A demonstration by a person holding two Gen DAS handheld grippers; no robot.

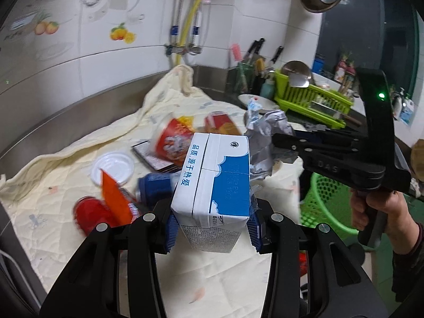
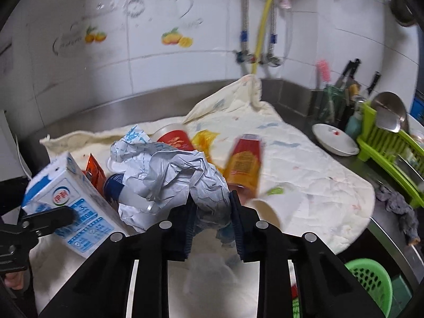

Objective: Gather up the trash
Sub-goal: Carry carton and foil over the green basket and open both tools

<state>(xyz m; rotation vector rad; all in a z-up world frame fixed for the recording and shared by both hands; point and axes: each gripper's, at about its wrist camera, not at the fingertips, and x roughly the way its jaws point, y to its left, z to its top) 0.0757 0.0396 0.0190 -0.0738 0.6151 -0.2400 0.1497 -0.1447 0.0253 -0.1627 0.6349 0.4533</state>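
The left gripper (image 1: 209, 228) is squeezing a blue and white milk carton (image 1: 212, 182) and holding it up over the pale cloth (image 1: 66, 164). The right gripper (image 1: 278, 139) is pinching crumpled paper (image 1: 261, 143). Behind the carton, a red cup (image 1: 172, 140), a white lid (image 1: 112, 168) and a blue can (image 1: 151, 188) are lying on the cloth. A green basket (image 1: 323, 201) is sitting on the right.

the near and right part of the quilted cloth (image 2: 318, 175) on the table lies bare, so a gripper could pass there. trash crowds its middle: a red cup (image 2: 176, 137), an orange-red packet (image 2: 245, 161) and a blue can (image 1: 152, 186). a white dish (image 2: 335, 139) and green rack (image 2: 389, 148) block the right edge.
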